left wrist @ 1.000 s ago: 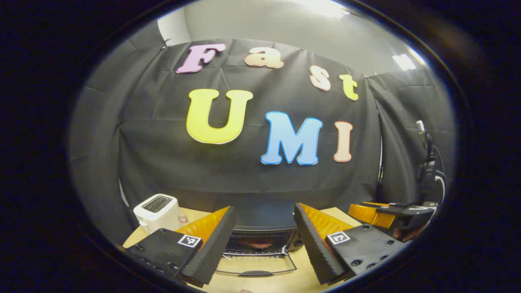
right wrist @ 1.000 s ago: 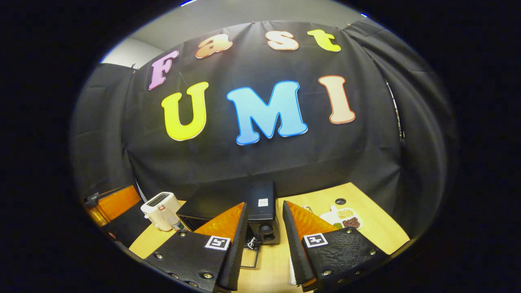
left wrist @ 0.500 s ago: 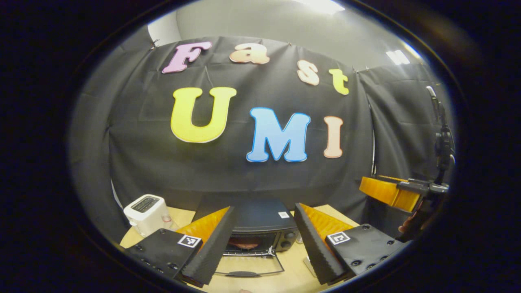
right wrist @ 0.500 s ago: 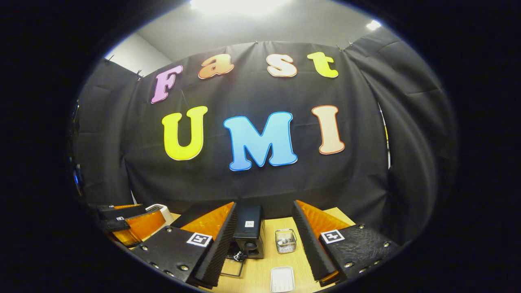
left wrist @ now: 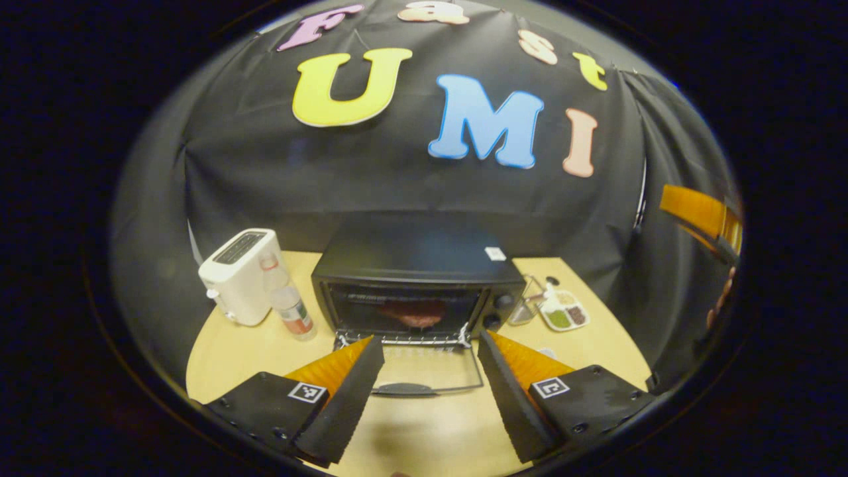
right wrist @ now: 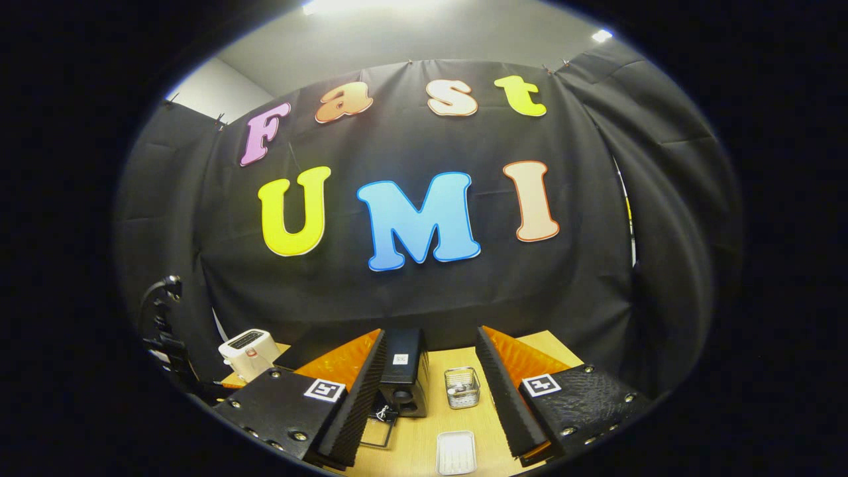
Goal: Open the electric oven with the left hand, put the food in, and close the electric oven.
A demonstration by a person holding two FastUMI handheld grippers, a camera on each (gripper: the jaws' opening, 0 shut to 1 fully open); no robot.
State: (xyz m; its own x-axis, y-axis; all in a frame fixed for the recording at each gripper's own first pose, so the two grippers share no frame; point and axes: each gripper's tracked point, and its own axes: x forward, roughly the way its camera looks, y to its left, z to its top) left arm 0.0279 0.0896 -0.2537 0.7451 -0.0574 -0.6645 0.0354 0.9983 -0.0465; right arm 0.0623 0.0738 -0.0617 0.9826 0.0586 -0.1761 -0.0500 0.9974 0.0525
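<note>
Tipping my left gripper [left wrist: 430, 391] down from a second ago, I now see the oven [left wrist: 417, 281], door [left wrist: 424, 371] dropped, food [left wrist: 414, 311] inside; fingers apart, empty. My right gripper [right wrist: 427, 404] hangs spread and empty, back beside the oven [right wrist: 403, 371]. Closing remains.

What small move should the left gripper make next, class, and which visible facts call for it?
Probably lower the open left gripper onto the door handle and swing the door up. The electric oven door lies flat and open on the table, reddish food already sits inside, and both grippers are empty.
</note>
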